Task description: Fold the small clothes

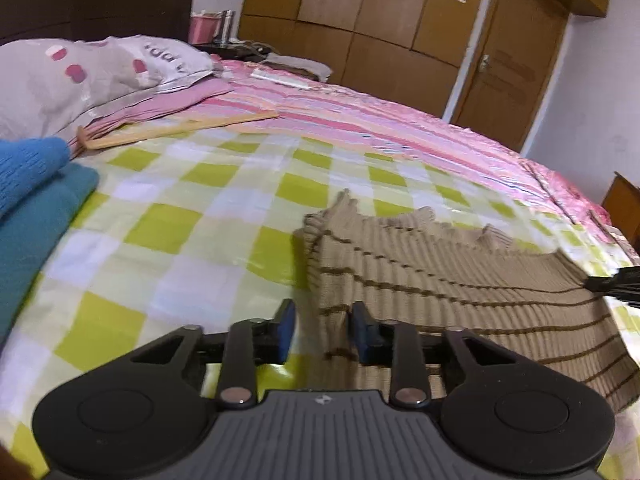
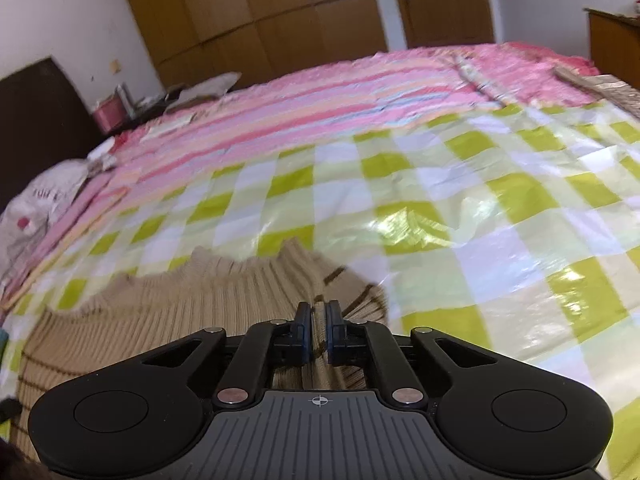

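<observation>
A beige ribbed knit garment with thin brown stripes (image 1: 460,276) lies on the green-and-white checked sheet (image 1: 192,232). My left gripper (image 1: 322,320) is open, its blue pads straddling the garment's left edge, low over the sheet. My right gripper (image 2: 319,312) is shut on the garment's right edge (image 2: 224,296), with fabric pinched between the blue pads. The right gripper's tip shows at the far right of the left wrist view (image 1: 616,284), at the garment's other side.
Folded blue and teal clothes (image 1: 28,200) sit stacked at the left. A grey pillow (image 1: 80,76) and a wooden hanger (image 1: 176,130) lie beyond. The pink striped bedspread (image 1: 380,116) runs behind, with wooden wardrobes (image 1: 360,20) and a door at the back.
</observation>
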A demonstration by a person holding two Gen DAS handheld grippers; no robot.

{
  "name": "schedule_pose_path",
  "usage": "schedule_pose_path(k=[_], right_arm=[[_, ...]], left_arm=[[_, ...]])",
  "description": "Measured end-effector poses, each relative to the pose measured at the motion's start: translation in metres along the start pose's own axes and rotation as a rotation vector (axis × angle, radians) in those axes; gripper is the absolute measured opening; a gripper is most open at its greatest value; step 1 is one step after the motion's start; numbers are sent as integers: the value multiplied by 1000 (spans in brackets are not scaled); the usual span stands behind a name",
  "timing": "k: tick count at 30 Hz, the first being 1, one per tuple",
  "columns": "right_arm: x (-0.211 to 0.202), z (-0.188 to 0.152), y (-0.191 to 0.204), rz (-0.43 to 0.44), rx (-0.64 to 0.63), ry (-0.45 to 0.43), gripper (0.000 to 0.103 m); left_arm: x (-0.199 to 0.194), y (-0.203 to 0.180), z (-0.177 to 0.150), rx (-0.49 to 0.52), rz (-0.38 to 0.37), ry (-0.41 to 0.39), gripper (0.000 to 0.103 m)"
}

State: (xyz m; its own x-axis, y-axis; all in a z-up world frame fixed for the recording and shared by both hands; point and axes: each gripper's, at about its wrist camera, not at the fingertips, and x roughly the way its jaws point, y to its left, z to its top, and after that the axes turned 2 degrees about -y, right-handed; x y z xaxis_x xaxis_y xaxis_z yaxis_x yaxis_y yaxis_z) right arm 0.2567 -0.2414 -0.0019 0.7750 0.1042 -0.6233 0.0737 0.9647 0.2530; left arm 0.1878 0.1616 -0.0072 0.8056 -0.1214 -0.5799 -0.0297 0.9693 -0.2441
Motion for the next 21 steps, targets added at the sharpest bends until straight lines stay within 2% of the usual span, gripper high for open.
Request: schedule_pose_path(k=[2, 4, 7, 9, 13, 16, 21], right_arm=[[-5, 1, -9, -9, 45, -23, 3], [0, 0, -13, -45, 62, -1, 2], [9, -5, -8, -97, 10, 39, 2], [5, -2, -3, -105, 5, 37, 11], [-15, 5, 8, -115, -22, -11, 11], [-30, 5, 24, -64, -52, -18, 12], [-29, -12, 61, 75, -117, 46, 12]], left_arm=[[1, 6, 0, -25, -13, 5, 32], [4, 7, -1, -22, -10, 19, 33], [5, 5, -2, -17, -4, 35, 33], [1, 5, 0, -25, -10, 34, 33], [-9, 9, 3, -51, -23, 22, 32], [-16, 10, 2, -72, -29, 29, 32], [-25, 8, -7, -98, -49, 62, 32]])
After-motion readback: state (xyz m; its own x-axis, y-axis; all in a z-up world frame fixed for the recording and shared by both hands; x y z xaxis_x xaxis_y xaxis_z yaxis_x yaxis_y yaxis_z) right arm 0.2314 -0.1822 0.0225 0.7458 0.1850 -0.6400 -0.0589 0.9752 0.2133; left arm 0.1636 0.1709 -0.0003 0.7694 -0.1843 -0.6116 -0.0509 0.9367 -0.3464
